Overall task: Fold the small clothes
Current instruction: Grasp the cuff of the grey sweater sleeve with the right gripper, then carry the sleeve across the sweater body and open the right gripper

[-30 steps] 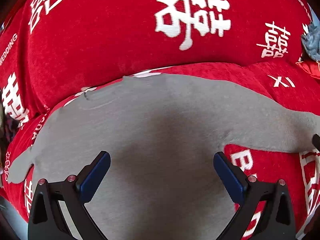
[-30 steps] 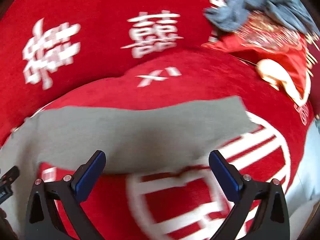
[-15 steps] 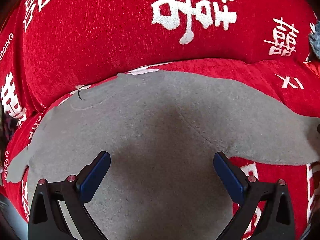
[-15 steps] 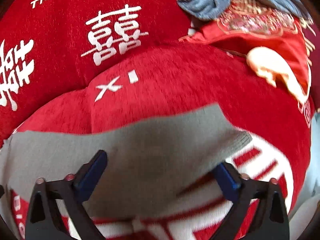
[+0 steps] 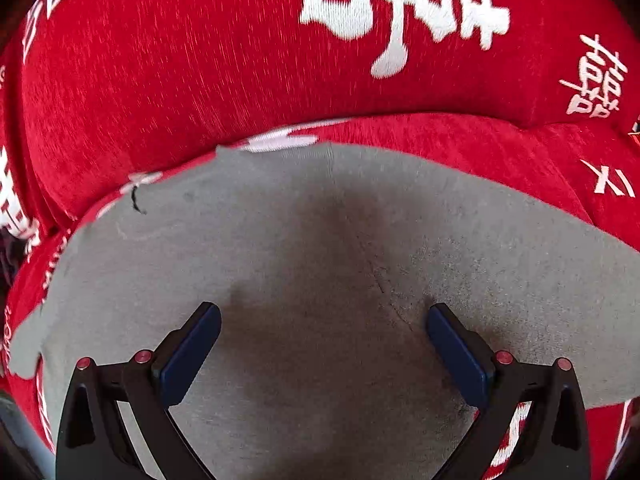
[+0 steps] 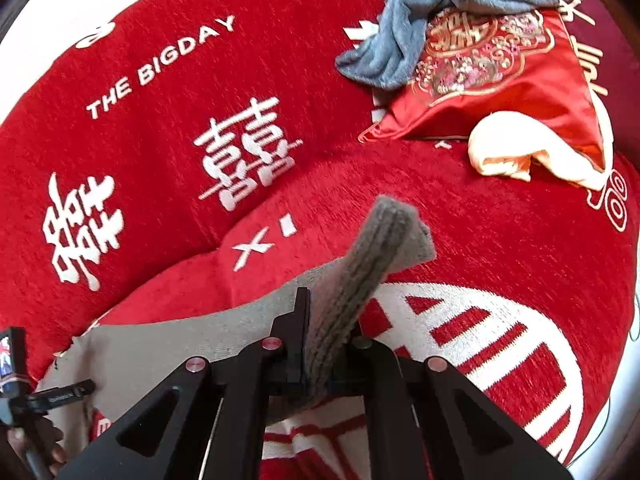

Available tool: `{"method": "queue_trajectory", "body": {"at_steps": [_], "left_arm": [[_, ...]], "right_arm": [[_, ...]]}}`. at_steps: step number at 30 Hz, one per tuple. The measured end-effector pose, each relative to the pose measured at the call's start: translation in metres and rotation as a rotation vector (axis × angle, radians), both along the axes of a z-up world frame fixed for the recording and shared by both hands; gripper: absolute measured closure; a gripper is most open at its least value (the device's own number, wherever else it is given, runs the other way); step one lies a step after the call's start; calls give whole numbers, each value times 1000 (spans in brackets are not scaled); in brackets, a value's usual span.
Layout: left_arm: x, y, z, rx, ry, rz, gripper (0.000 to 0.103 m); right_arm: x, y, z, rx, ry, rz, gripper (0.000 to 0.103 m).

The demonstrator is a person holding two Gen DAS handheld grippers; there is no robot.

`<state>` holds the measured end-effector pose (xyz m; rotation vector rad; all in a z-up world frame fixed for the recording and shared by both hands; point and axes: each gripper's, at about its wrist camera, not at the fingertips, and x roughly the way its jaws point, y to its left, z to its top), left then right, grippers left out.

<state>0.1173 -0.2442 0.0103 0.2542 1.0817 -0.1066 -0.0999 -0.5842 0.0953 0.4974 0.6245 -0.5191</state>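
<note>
A small grey garment (image 5: 320, 264) lies spread flat on a red sofa seat (image 5: 500, 148). My left gripper (image 5: 324, 320) hovers over its middle, open, with bare cloth between the blue pads. In the right wrist view my right gripper (image 6: 320, 344) is shut on the garment's ribbed grey cuff (image 6: 372, 264), which stands up lifted from the seat. The rest of the grey garment (image 6: 192, 340) trails off to the left, flat on the cushion.
The red sofa back (image 6: 180, 120) with white lettering rises behind. A blue-grey cloth (image 6: 452, 12), a red embroidered cushion (image 6: 500, 80) and a cream cloth (image 6: 516, 152) lie at the far right. The other gripper's camera unit (image 6: 16, 364) shows at the left edge.
My right gripper went from wide open to shut on the cuff and lifted it off the seat. My left gripper sank closer to the garment and stayed open.
</note>
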Motion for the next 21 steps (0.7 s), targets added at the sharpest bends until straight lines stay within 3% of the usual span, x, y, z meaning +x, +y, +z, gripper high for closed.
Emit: {"method": "queue_trajectory", "body": {"at_steps": [9,21], "left_arm": [[-28,79,22,-94,-21,55,0],[-71,170,24,-135,-25,101,0]], "right_arm": [[21,55,60,-10,-97,120,97],[85,188,93,-18,-70,294,97]]}}
